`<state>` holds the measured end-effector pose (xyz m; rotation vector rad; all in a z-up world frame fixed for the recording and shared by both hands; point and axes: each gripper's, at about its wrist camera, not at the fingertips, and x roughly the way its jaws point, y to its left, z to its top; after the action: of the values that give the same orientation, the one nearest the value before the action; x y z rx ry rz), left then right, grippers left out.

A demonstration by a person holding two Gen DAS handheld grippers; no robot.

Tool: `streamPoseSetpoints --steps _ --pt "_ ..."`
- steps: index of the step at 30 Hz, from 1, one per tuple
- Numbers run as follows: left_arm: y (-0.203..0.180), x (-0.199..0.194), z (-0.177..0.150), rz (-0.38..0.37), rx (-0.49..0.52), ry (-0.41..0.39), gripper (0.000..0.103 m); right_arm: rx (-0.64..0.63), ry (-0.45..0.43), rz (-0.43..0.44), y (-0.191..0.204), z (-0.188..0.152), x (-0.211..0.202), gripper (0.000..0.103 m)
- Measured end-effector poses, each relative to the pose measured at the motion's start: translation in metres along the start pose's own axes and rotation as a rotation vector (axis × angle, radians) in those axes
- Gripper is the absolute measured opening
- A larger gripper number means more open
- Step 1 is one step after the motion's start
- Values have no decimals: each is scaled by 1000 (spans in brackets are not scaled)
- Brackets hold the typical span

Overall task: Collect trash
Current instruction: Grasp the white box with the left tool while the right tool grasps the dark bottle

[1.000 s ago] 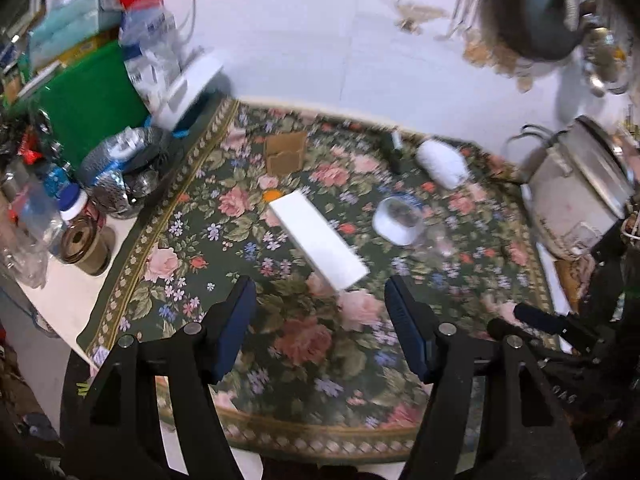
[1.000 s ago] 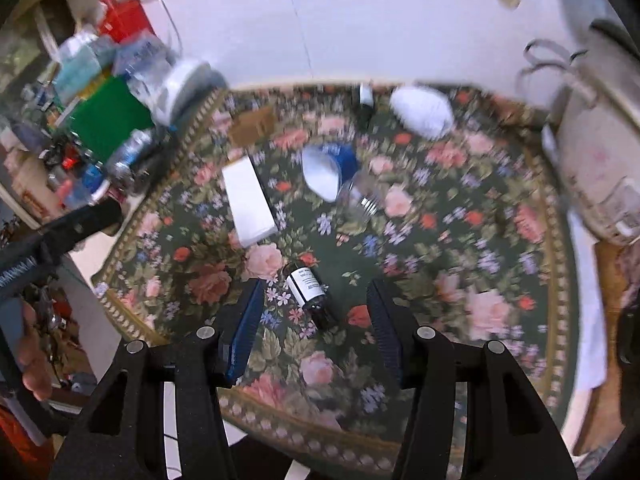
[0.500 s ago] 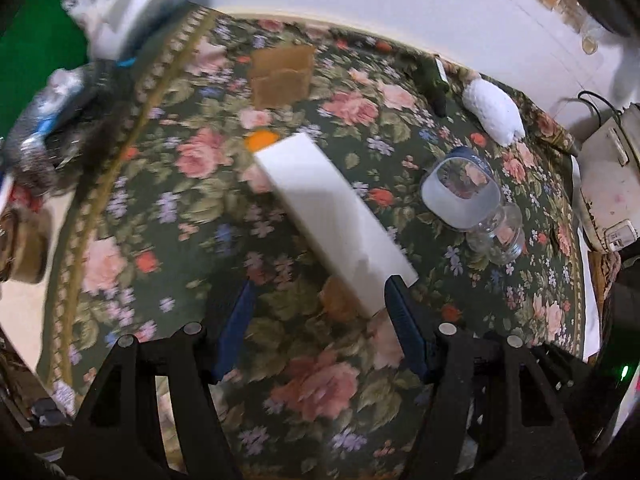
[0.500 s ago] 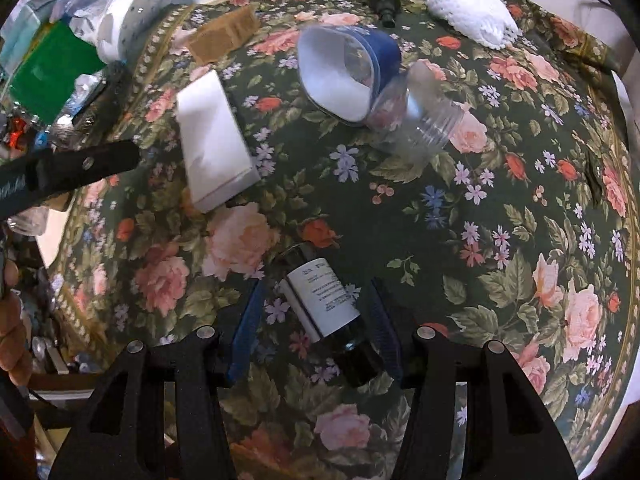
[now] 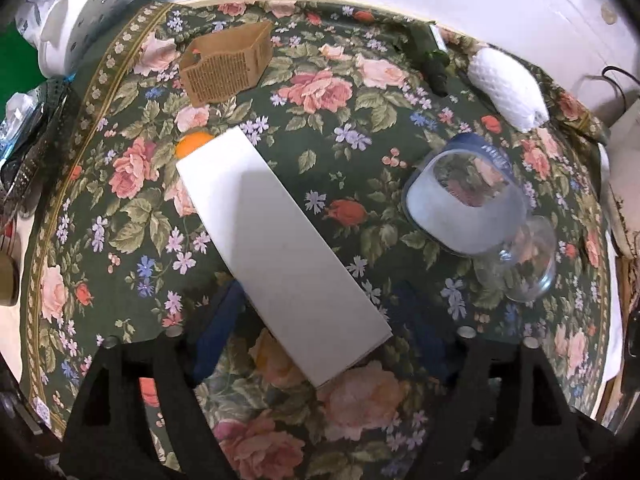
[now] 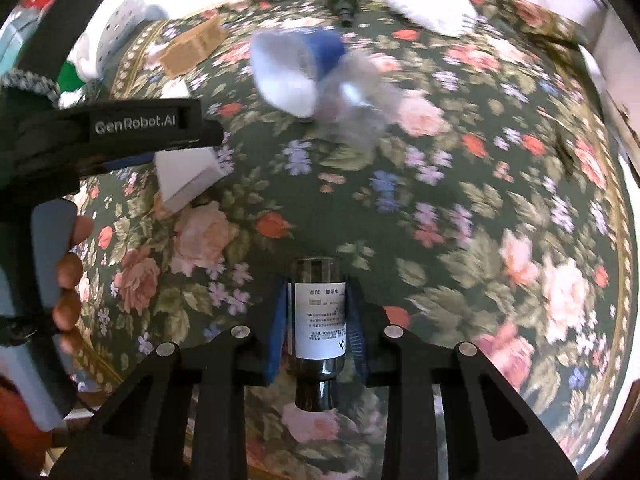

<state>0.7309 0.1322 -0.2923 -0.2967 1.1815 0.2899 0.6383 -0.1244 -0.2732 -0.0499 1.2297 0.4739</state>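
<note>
On the floral cloth (image 5: 360,92) lie one white box (image 5: 280,256) at frame centre, one brown carton (image 5: 224,64) upper left, one blue cup (image 5: 464,200) and one clear cup (image 5: 524,264) at right. The left gripper (image 5: 320,336) is opening wide astride the box's near end. In the right wrist view, bottom centre, the right gripper (image 6: 318,328) is closing, pads against one dark bottle (image 6: 320,320).
</note>
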Motion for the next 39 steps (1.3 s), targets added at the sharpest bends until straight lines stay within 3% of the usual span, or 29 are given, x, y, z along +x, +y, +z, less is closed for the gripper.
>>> streamPoseSetpoints --steps 2,5,12,14,16,19,22,39 --pt "5 10 -2 23 -36 31 83 15 -8 -14 -8 -2 -6 26" --pt "8 8 -9 49 -60 -12 83 38 -27 -26 -16 -4 -15 26" --pt "11 4 -32 83 -15 -50 82 67 -79 -37 -21 -2 -32 26" --pt "16 0 -40 84 -30 -67 73 70 -93 -36 -21 -4 -38 26" --pt "18 -5 -43 87 -31 -78 57 70 -107 -36 -21 -7 -45 26" --pt "18 -9 -46 83 -28 -64 50 70 -124 -35 -22 -12 -55 26" --pt "17 -18 -54 68 -29 -71 50 69 -146 -38 -23 -20 -69 26" --pt "-18 -160 -126 -1 -15 -307 50 -12 -312 -14 -45 -59 -149 26"
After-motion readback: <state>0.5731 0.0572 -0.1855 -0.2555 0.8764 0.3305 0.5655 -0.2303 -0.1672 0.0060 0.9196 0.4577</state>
